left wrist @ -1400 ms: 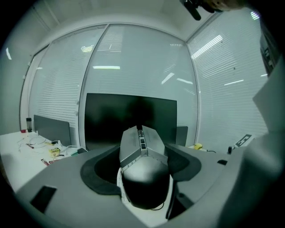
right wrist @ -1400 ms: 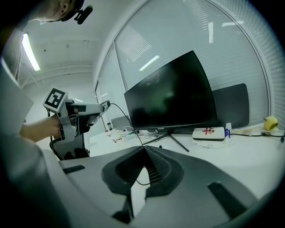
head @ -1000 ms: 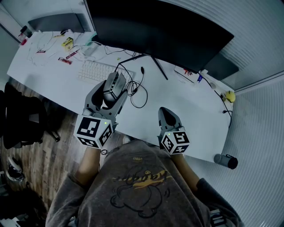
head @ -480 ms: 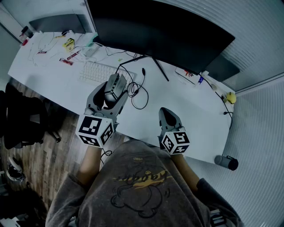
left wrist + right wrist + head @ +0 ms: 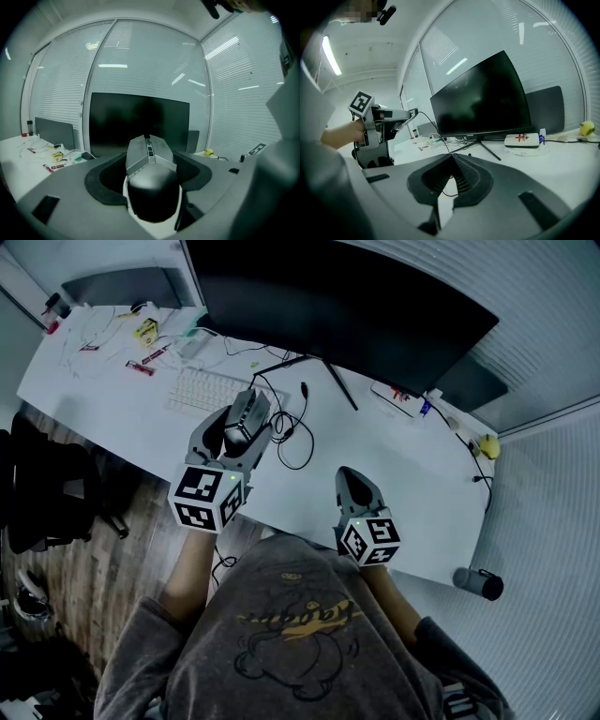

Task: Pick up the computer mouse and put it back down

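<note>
A grey wired computer mouse is held above the white desk, clamped in my left gripper. In the left gripper view the mouse fills the gap between both jaws, nose pointing at the dark monitor. Its black cable loops on the desk to the right of it. My right gripper rests low over the near desk edge, shut with nothing in it; its jaws meet at a point. From the right gripper view the left gripper shows raised at the left.
A white keyboard lies just beyond the left gripper. The large monitor stands at the back on thin legs. Small items and wires litter the far left; a white box and yellow object sit right. A dark cylinder stands off the right corner.
My left gripper has carried the mouse a little farther from me and slightly right, toward the monitor. The right gripper has stayed where it was.
</note>
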Demonstrator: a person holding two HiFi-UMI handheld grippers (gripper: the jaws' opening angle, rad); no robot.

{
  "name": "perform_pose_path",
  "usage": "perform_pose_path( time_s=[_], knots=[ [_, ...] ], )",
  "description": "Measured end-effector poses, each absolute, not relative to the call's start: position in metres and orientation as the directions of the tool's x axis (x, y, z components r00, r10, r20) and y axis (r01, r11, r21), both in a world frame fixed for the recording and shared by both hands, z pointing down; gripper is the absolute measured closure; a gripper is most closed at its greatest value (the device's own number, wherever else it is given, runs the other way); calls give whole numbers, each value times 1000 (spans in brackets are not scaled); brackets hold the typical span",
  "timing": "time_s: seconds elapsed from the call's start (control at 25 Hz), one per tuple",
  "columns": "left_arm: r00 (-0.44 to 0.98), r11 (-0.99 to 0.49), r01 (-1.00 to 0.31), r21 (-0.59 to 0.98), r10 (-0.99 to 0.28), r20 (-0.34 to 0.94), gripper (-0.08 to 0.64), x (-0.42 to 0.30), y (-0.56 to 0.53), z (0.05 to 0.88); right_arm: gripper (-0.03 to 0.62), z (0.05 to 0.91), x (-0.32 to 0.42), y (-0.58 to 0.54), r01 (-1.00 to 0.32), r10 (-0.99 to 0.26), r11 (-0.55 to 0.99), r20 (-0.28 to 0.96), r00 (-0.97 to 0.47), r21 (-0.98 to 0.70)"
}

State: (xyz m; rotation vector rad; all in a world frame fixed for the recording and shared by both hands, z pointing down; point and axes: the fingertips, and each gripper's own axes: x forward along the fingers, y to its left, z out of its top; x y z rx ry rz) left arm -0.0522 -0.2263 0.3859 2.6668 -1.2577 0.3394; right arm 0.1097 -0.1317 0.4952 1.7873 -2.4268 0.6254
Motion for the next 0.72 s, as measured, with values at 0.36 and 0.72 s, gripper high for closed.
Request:
perform_pose_path(
  time_s=[0.36,0.72],
  knots=[
    [585,-622,-781,54,-699,413,249,-48,-238,458,586,494,111,-130,-930,-904,236,289,-317,-281],
    [548,-605,-792,79,-648,529,249,-54,-236,526,586,497,112,-129,-933,-902,227,300,-310,-279]
  ],
)
